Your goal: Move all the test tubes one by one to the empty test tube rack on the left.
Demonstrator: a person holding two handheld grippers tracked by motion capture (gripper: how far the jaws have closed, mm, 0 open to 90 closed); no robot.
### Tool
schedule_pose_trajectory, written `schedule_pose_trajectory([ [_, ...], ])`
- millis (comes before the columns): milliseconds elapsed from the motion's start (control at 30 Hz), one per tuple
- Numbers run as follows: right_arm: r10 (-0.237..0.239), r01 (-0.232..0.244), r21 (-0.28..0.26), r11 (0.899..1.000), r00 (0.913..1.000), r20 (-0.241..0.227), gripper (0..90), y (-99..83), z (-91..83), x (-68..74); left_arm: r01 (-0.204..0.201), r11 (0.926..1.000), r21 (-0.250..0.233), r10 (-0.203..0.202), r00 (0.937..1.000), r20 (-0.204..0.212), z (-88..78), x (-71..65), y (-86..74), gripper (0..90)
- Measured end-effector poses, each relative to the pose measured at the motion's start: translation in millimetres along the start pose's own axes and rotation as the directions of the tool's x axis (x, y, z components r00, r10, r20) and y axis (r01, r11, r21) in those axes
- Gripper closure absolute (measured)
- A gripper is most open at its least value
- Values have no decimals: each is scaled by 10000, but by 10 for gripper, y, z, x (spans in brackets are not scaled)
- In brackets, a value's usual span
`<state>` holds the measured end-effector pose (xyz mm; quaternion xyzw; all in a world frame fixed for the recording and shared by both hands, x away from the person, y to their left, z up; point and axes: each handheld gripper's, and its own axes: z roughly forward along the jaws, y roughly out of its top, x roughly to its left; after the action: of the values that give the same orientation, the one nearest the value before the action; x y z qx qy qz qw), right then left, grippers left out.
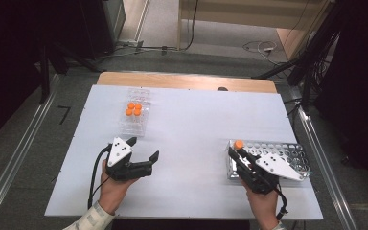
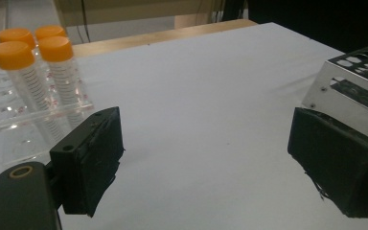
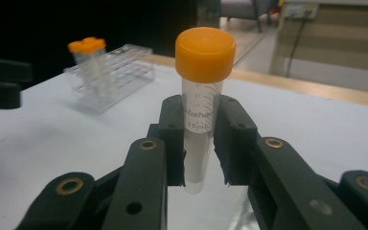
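Note:
My right gripper (image 1: 237, 152) is shut on a clear tube with an orange cap (image 1: 239, 143), held upright over the left end of a metal rack (image 1: 294, 154). In the right gripper view the pads (image 3: 172, 139) clamp the tube (image 3: 204, 57) below its cap, and its lower end hangs free above the table. My left gripper (image 1: 143, 147) stands open over the white table with nothing between its jaws (image 2: 206, 158). Several more orange-capped tubes (image 1: 134, 109) stand in a clear plastic rack (image 1: 135, 125) beyond it.
The white table top (image 1: 191, 124) stretches between the two racks. In the left gripper view the clear rack (image 2: 9, 129) with its tubes (image 2: 28, 57) is at the left and the metal rack's corner (image 2: 359, 81) at the right. A wooden edge (image 1: 187, 80) runs along the far side.

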<state>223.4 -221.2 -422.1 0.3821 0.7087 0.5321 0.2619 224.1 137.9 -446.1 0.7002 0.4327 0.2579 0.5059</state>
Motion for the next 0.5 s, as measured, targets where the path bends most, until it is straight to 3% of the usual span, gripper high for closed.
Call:
schedule_pose_trajectory([
  [267, -524, 628, 853, 9944, 9915, -1189, 720, -140, 293, 367, -442, 9982, -396, 478, 9943, 950, -68, -244, 90, 156],
  [500, -819, 1025, 1091, 9887, 9804, -1789, 720, -174, 456, 592, -802, 9940, -738, 926, 9789, 1824, -92, -473, 193, 253],
])
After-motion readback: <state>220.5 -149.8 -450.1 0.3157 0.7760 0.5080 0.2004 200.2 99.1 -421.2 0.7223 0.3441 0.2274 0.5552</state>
